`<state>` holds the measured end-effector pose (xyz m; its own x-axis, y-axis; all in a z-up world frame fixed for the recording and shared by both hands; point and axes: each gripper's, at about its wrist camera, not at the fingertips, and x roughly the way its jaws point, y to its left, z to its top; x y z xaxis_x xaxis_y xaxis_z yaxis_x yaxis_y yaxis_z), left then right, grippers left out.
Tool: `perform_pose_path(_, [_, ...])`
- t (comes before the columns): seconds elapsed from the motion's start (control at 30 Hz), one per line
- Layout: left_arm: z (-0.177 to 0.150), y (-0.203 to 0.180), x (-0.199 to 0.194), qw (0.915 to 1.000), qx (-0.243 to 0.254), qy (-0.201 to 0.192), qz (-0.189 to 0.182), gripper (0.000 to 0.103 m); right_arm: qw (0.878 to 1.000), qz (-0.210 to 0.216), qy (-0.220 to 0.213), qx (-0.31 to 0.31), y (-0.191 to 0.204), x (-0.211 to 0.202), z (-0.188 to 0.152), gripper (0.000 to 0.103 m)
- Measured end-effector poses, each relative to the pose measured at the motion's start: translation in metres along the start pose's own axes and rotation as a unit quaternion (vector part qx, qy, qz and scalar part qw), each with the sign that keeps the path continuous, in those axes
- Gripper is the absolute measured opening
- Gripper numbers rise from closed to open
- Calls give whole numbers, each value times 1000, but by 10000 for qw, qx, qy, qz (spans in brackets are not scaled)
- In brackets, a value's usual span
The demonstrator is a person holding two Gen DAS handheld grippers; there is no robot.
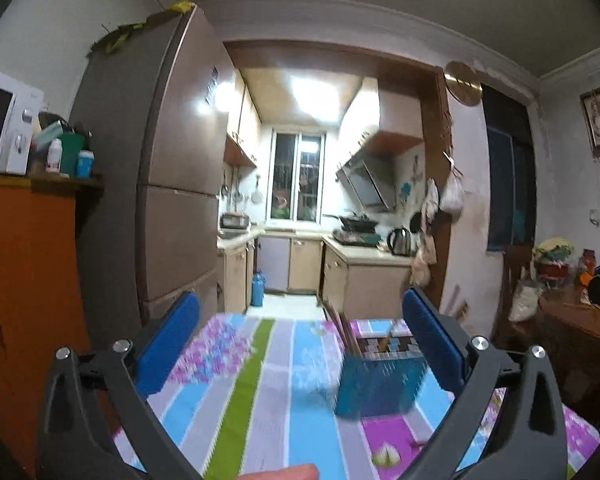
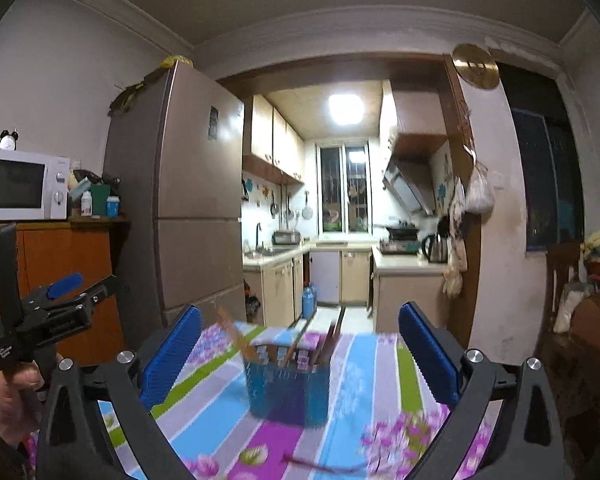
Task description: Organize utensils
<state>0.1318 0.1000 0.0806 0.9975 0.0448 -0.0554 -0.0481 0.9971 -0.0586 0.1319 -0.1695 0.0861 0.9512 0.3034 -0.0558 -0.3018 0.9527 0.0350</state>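
Note:
A blue mesh utensil basket (image 1: pixel 380 380) stands on the striped floral tablecloth (image 1: pixel 252 392), with several chopsticks (image 1: pixel 346 332) upright in it. In the right wrist view the basket (image 2: pixel 288 392) sits between my fingers and ahead of them, with chopsticks (image 2: pixel 296 344) sticking out. A dark red stick-like thing (image 2: pixel 324 466), blurred, lies on the cloth near the front. My left gripper (image 1: pixel 300 340) is open and empty, above the table with the basket at its right. My right gripper (image 2: pixel 300 344) is open and empty. The left gripper also shows in the right wrist view (image 2: pixel 66 292), raised at the left.
A tall fridge (image 1: pixel 172 184) and an orange cabinet (image 1: pixel 24 280) with a microwave (image 1: pixel 4 132) stand at the left. A kitchen doorway (image 1: pixel 300 208) lies beyond the table's far edge. A cluttered wooden table (image 1: pixel 576 320) and a chair (image 2: pixel 560 276) are at the right.

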Motion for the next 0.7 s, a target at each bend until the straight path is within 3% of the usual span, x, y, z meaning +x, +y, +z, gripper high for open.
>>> perform_pose_path(0.27, [-37, -8, -20, 9995, 129, 275, -123, 98, 9994, -70, 335, 22, 16, -13, -45, 98])
perform_pose_path(0.7, [-68, -22, -49, 9978, 283, 473, -358, 98, 9985, 30, 533, 80, 27, -26, -70, 98])
